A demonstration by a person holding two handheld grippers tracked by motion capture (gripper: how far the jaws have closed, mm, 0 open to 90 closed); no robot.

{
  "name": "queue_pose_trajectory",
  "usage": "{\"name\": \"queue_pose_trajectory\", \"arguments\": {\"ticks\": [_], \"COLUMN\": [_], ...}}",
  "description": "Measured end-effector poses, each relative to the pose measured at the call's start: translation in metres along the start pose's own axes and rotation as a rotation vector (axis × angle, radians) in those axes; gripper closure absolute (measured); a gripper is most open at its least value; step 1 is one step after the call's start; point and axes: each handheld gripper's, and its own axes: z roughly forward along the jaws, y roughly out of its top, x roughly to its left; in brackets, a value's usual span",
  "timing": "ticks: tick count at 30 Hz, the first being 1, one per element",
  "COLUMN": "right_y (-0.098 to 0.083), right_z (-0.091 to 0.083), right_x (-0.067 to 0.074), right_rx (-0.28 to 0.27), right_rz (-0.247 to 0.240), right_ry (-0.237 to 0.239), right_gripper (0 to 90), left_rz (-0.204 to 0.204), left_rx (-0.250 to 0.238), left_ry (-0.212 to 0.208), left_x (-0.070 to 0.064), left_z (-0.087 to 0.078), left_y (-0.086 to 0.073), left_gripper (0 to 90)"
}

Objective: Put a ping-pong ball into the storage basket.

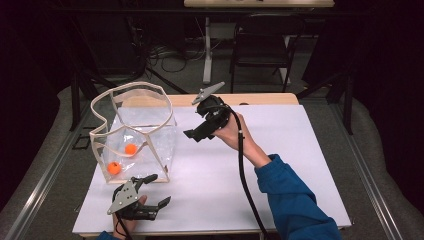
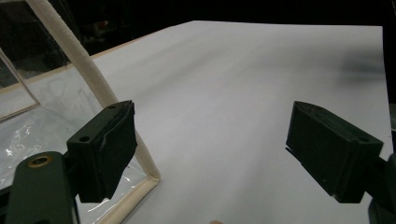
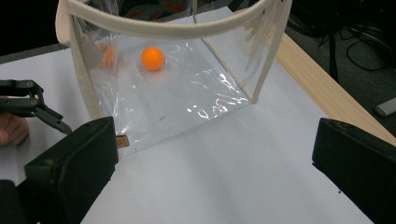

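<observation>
At the left of the desk (image 1: 300, 165), a clear plastic bag (image 1: 145, 137) with a cream fabric trim was seen standing upright, its mouth held open by the stiff rim. Two orange balls (image 1: 122, 159) were seen inside it, resting on the bottom near the left wall: one toward the front corner, the other a little farther back.

Just in front of the bag, the left tongs (image 1: 156, 192) were held low over the white sheet, the jaws spread wide with nothing between them. In the left gripper view, one pad was seen just beside the bag's bottom corner trim (image 2: 140, 154); whether it touched could not be told. A nudge there was judged likely to slide or tip the light bag, and the balls would then be set rolling.

Further right, the right tongs (image 1: 192, 134) were held above the desk beside the bag's right wall, angled down toward it, the jaws wide apart and empty. In the right gripper view, the rim (image 3: 177, 29) crossed the top of the frame with one ball (image 3: 152, 59) visible through the plastic. If the tongs were brought in against the soft wall rather than over the rim, the bag was judged likely to be crumpled or pushed toward the left tongs. The round, smooth balls were also judged liable to squirt out of a grip that closed off centre.
</observation>
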Motion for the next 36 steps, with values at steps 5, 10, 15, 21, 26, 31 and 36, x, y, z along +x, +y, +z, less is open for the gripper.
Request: {"name": "queue_pose_trajectory", "arguments": {"ticks": [5, 10, 15, 21, 26, 31, 36], "right_y": [-0.009, -0.017, -0.026, -0.042, -0.06, -0.075, -0.086], "right_z": [-0.005, -0.009, -0.016, -0.021, -0.023, -0.024, -0.027], "right_x": [0.001, 0.001, 0.001, 0.0, -0.002, -0.002, -0.002], "right_rx": [0.001, -0.006, -0.001, 0.019, 0.042, 0.063, 0.072], "right_rz": [0.004, 0.009, 0.007, 0.013, 0.022, 0.028, 0.035], "right_ry": [-0.012, -0.017, -0.026, -0.041, -0.059, -0.076, -0.082], "right_gripper": [0.0, 0.0, 0.0, 0.0, 0.0, 0.0, 0.0], "left_rz": [-0.001, 0.001, 0.0, 0.0, 0.002, 0.0, 0.002], "left_rx": [0.002, 0.001, 0.001, -0.002, -0.001, 0.0, 0.001], "left_ry": [-0.001, -0.005, -0.004, 0.0, 0.0, 0.001, 0.002], "left_x": [0.0, 0.0, 0.0, 0.0, 0.0, 0.0, 0.0], "left_z": [0.0, 0.0, 0.0, 0.0, 0.0, 0.001, 0.001], "left_y": [0.0, 0.0, 0.0, 0.0, 0.0, 0.0, 0.0], "left_gripper": [16.1, 16.1, 16.1, 16.1, 16.1, 16.1, 16.1]}}
